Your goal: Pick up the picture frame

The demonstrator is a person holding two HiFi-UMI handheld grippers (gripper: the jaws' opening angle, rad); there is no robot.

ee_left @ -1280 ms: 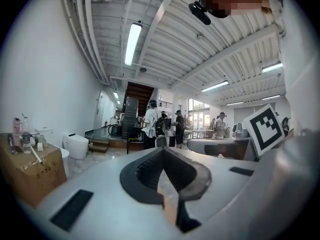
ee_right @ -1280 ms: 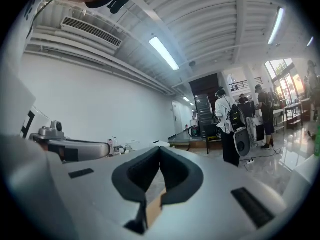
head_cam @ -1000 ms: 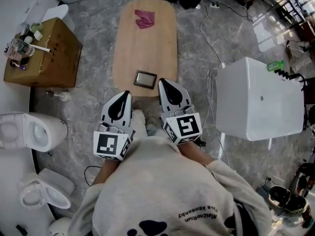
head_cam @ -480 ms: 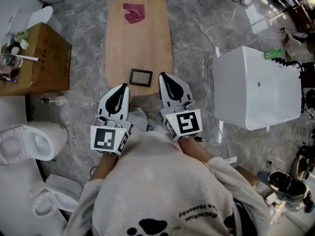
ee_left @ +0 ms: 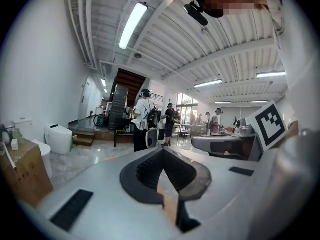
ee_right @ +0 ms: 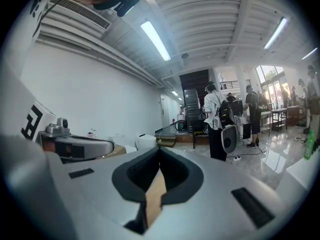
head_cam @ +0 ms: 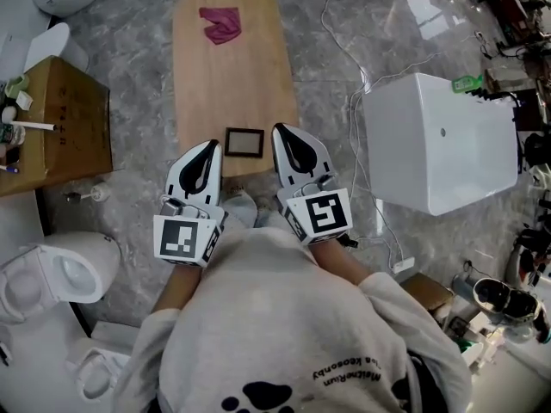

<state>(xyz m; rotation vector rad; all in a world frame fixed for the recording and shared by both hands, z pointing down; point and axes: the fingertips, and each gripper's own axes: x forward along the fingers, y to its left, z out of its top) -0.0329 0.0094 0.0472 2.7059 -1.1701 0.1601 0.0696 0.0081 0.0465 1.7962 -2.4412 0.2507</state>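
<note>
Head view: overhead, steeply down, close above left gripper (head_cam: 209, 147) and right gripper (head_cam: 283, 132).
Gripper views: low, near level, sharing staircase (ee_left: 120, 98).

**Little Print That Can Be Read**

The person's grey sweatshirt (head_cam: 284, 317) carries two short lines of small dark lettering (head_cam: 353, 373), seen upside down and too fine to read with certainty. The cubes on the left tool (head_cam: 210, 144) and right tool (head_cam: 278, 129) bear black-and-white square code markers.

Grey marble floor (head_cam: 138, 76), oval wooden table (head_cam: 228, 93), seemingly toilets (head_cam: 60, 269).
</note>
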